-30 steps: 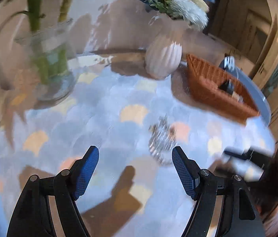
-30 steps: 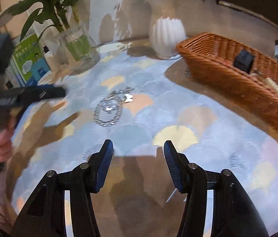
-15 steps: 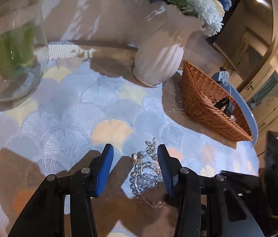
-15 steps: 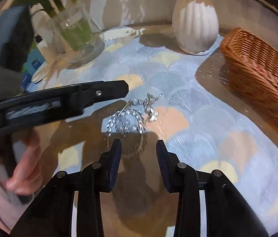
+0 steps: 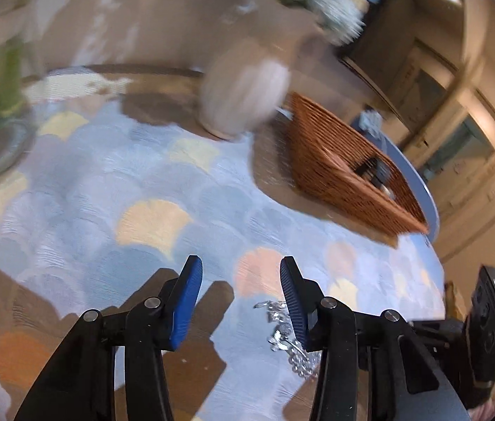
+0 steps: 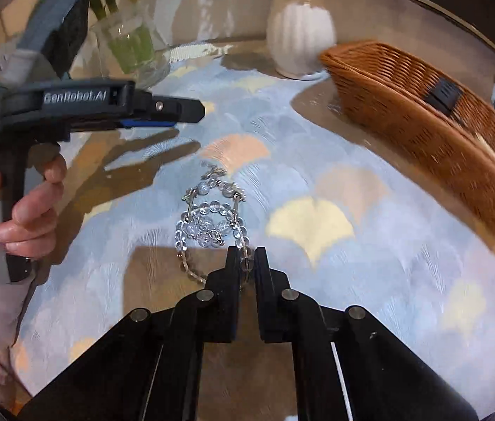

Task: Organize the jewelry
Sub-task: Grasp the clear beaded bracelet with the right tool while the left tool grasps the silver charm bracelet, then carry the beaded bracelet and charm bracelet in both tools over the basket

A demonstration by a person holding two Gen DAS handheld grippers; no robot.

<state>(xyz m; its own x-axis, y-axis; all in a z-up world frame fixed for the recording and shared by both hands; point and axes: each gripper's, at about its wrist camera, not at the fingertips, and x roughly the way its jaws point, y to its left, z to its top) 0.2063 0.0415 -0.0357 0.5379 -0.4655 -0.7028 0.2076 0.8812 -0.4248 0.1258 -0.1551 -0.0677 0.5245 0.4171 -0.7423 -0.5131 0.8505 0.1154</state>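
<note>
A clear-bead and silver chain necklace (image 6: 212,221) lies in a heap on the patterned tablecloth. My right gripper (image 6: 246,258) is shut on the near end of its chain. In the left wrist view the necklace (image 5: 284,336) shows partly behind my right-hand fingertip. My left gripper (image 5: 240,277) is open and empty above the cloth, to the left of the necklace. It also shows in the right wrist view (image 6: 177,112), held by a hand. A brown wicker basket (image 6: 423,119) stands at the right with a small black box (image 6: 444,93) inside.
A white ribbed vase (image 6: 298,35) with flowers stands at the back beside the basket. A glass vase (image 6: 131,45) with green stems stands at the back left. The round table's edge (image 5: 426,193) runs behind the basket (image 5: 345,165).
My right gripper has closed on the necklace chain. My left gripper has pulled back to the left, off the necklace, and opened wider.
</note>
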